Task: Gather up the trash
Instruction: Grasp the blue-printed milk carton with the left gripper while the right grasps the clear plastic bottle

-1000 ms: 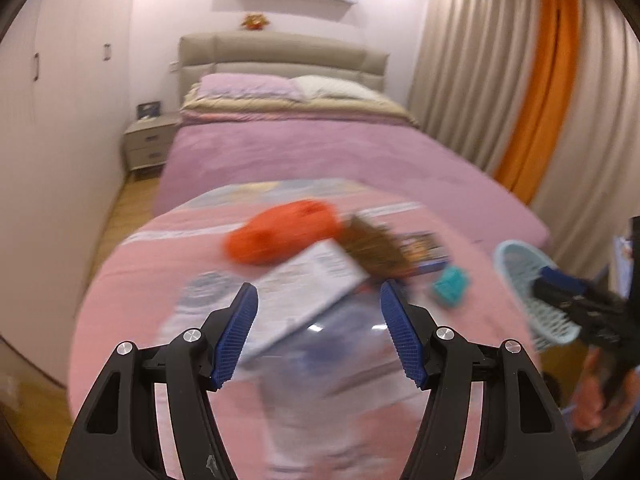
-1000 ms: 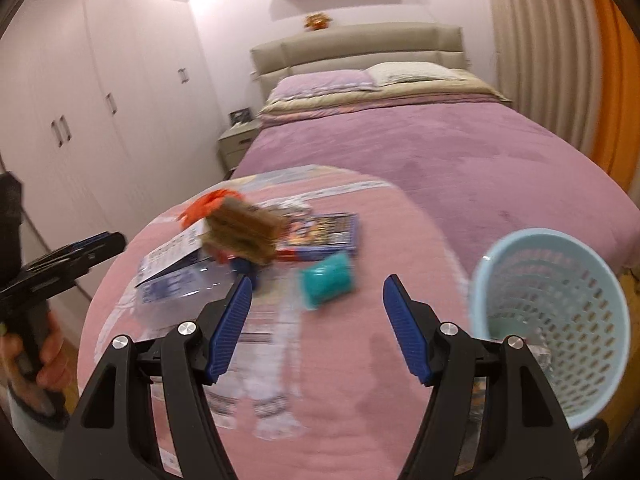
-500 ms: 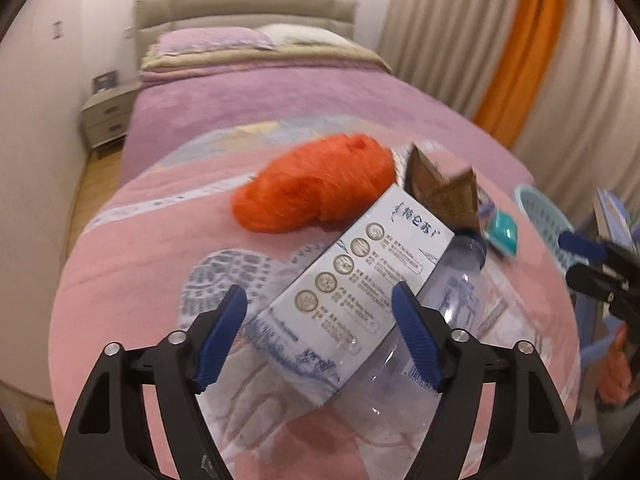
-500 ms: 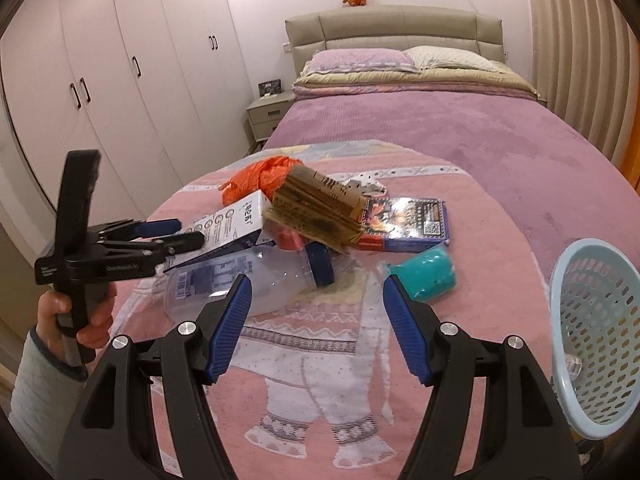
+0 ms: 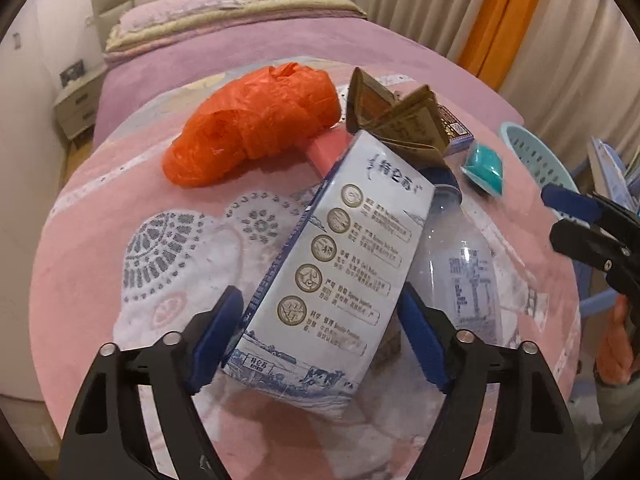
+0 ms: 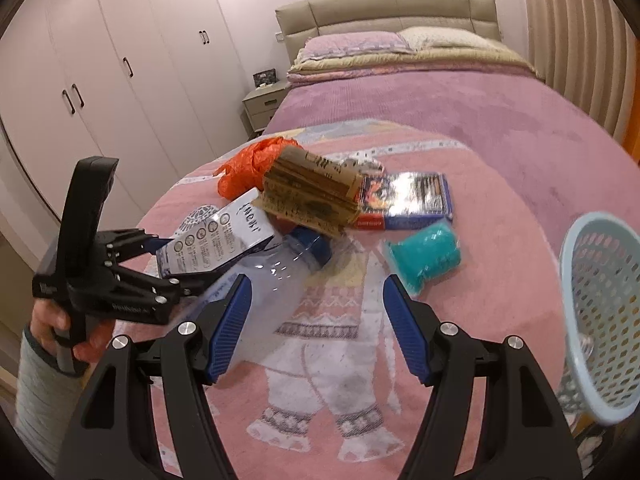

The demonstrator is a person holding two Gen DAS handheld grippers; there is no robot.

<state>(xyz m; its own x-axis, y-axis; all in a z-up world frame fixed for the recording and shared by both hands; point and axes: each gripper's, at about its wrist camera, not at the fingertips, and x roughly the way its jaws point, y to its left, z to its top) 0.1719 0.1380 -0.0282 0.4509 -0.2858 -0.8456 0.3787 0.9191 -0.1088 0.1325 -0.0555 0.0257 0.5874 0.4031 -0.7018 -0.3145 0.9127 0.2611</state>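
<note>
Pink blanket on the near end of the bed carries all the trash, so collection has barely begun. The pale blue basket stands at the right edge, well apart from the pile; something small and clear may lie inside, but I cannot tell what.

Left tool straddles the near end of the white carton, which leans on the clear bottle. Its jaws are closing, with the carton between them; the left pad looks just at the carton's edge and the right pad close beside it, not yet pressing as far as I can see. Right tool hovers with jaws apart and nothing between them, over the bare blanket just right of the bottle.

Left to pick up, judging by the pile: the carton, the bottle, the orange bag at far left, the brown box resting on the heap, the flat blue packet behind it, and the teal wrapper nearest the basket. Each has yet to go right into the basket.
</note>
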